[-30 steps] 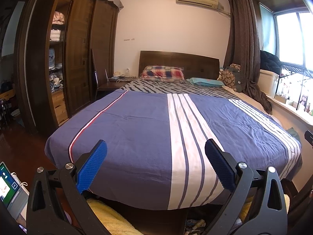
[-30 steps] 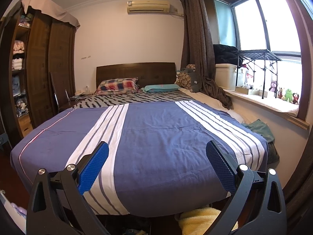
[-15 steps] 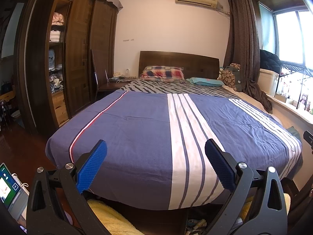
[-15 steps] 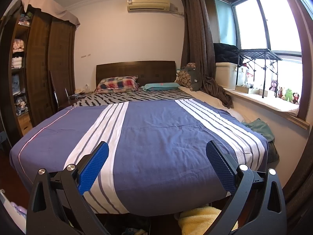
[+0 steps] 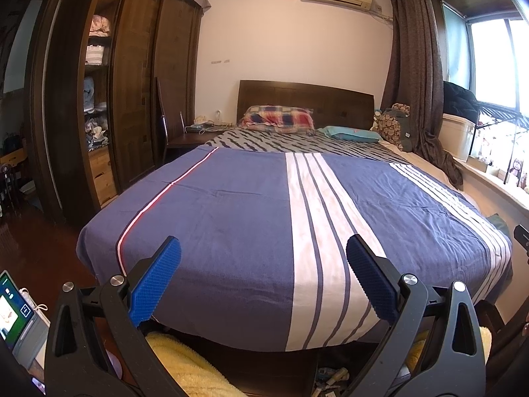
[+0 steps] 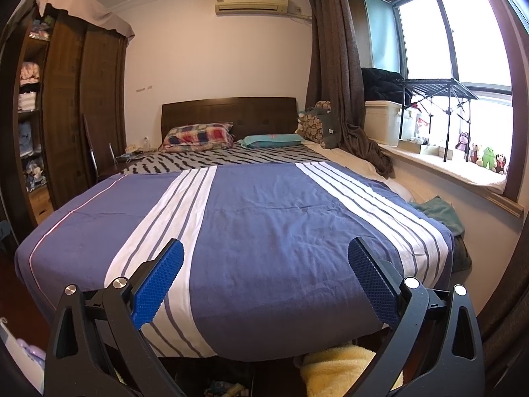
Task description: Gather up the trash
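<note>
My left gripper [image 5: 263, 248] is open and empty, its blue pads spread wide over the foot of a bed [image 5: 231, 215] with a blue cover and white stripes. My right gripper [image 6: 266, 248] is likewise open and empty above the same bed [image 6: 281, 225]. Small bits of litter [image 5: 330, 377] lie on the dark floor under the bed's foot end. The same litter [image 6: 224, 390] shows at the bottom edge of the right wrist view, and it is too small to identify. No trash shows on the bed cover.
A yellow towel [image 5: 185, 364] lies on the floor below the grippers. A lit phone [image 5: 13, 304] stands at the lower left. A tall wooden wardrobe [image 5: 132, 99] lines the left wall. A green cloth [image 6: 439, 211] lies between the bed and the window sill [image 6: 446, 172].
Almost nothing has changed. The right wrist view has tilted slightly, so the bed sits a touch higher in the frame. Both grippers stay open.
</note>
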The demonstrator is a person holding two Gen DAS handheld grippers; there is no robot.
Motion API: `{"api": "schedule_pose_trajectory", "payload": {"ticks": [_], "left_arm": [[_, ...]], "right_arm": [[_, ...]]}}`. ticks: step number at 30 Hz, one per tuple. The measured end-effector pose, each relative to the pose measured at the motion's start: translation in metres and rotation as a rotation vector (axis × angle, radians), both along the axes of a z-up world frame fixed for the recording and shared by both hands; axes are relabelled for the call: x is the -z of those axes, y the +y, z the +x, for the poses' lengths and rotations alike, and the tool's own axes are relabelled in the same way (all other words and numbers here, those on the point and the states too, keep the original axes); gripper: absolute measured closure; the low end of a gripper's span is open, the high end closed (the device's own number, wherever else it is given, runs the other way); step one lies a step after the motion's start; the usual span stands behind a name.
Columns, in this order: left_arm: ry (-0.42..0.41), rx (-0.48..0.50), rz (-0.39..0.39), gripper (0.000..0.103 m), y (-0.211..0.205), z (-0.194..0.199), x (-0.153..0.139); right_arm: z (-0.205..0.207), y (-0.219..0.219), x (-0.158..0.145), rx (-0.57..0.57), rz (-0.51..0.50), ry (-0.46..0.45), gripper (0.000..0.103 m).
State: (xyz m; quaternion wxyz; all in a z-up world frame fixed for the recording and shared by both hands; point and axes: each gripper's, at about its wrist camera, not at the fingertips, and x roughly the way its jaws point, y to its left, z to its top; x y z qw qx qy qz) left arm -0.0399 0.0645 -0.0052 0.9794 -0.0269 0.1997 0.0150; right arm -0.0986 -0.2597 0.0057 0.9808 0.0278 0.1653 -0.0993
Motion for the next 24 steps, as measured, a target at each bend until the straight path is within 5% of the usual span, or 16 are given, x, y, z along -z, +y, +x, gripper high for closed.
{"api": "schedule_pose_trajectory", "payload": {"ticks": [24], "left_arm": [[0.018, 0.022, -0.032, 0.008, 0.0019, 0.0033, 0.0026]], "right_arm": [[0.0062, 0.0013, 0.0029, -0.017, -0.001, 0.025, 0.003]]}}
